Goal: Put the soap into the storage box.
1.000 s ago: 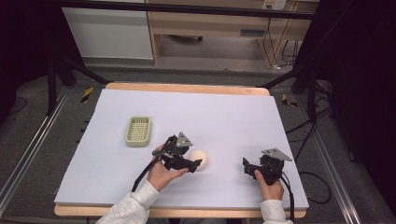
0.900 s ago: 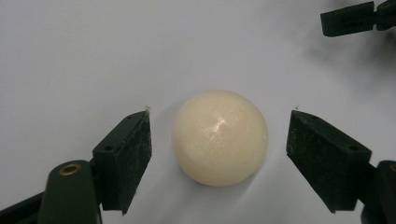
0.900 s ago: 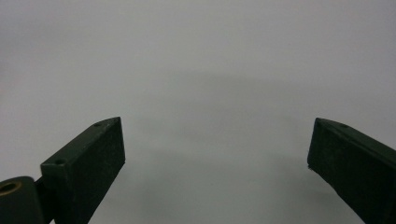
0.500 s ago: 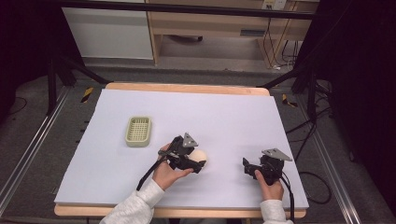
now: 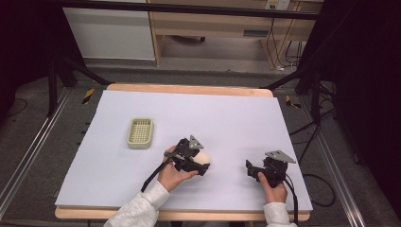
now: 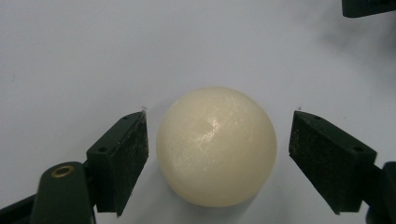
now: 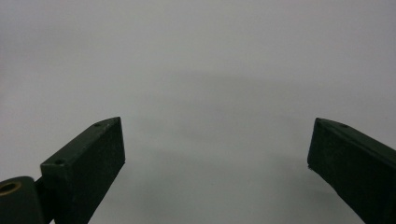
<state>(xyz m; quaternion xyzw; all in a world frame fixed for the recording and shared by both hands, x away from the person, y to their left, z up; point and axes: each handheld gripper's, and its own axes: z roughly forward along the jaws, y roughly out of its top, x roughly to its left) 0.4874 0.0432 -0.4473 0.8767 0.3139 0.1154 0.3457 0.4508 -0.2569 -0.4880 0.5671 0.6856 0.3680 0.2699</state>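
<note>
Both jaws of the left gripper [image 6: 217,140] stand apart, flanking the glossy cream ball [image 6: 216,145] on the white table sheet [image 5: 227,118] — close evenly across its widest part. Right gripper [image 7: 217,154] idles with jaws apart.

Ball [image 6: 216,145] between left gripper [image 6: 218,140] fingers [image 6: 122,161], basket [image 5: 140,133] leftward

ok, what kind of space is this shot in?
Looks like a lab or workshop data-collection bench, not a home. A table covered with a plain white sheet sits inside a black metal frame, loose cables trail over the grey floor, and a bare wooden desk stands behind.
</note>
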